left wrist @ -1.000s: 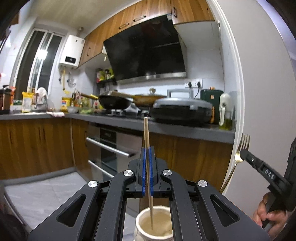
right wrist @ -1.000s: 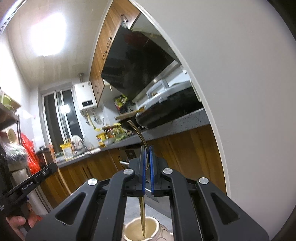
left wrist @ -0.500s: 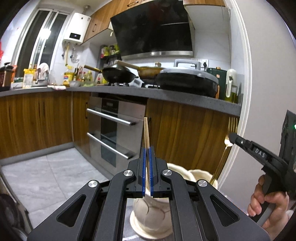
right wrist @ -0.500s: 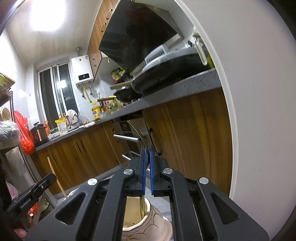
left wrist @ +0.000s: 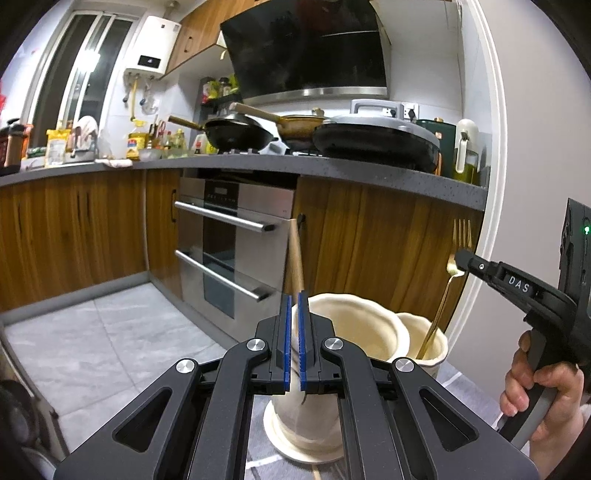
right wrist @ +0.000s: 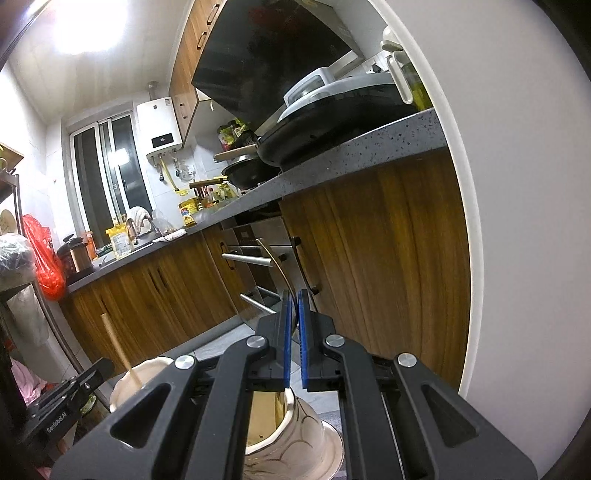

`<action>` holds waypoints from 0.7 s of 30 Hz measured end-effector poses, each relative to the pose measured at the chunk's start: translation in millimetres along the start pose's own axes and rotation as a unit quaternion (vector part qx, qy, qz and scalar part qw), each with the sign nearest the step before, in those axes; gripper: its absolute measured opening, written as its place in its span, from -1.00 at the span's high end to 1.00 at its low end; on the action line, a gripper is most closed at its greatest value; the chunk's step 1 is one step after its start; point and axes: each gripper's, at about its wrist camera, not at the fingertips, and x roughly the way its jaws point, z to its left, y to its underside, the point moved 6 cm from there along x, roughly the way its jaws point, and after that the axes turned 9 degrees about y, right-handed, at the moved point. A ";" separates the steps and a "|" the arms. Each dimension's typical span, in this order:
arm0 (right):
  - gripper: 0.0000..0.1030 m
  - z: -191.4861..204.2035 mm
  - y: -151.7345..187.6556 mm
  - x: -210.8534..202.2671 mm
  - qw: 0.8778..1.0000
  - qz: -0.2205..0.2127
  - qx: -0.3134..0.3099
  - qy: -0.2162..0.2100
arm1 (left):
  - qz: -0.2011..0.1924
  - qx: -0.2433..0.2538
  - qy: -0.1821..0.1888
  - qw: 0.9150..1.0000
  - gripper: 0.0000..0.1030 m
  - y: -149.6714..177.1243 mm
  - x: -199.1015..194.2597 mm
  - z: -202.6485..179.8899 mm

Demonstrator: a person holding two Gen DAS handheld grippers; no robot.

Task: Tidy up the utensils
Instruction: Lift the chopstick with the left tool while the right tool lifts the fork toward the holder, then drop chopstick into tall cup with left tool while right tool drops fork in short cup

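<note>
Showing fork (left wrist: 459,254) tines, left view only.

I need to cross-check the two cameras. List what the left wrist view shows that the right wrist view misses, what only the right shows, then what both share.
Only the left: the fork's tines, and the hand holding the right gripper.
Only the right: a red bag and the ceiling light.
Both: the wooden chopstick, two cream pots, the oven.
</note>
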 end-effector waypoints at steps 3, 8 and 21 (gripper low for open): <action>0.93 -3.6 -0.3 4.4 1.000 0.010 0.012 0.000 | 0.002 -0.005 -0.002 1.000 0.92 1.7 0.6 2.7; 0.93 -7.6 2.9 5.9 1.000 0.019 0.021 0.003 | 0.006 -0.009 -0.003 1.000 0.86 3.8 -0.2 4.5; 0.70 -10.3 1.3 1.9 1.000 0.015 0.027 0.005 | -0.006 -0.008 -0.008 1.000 0.00 5.7 -10.0 3.4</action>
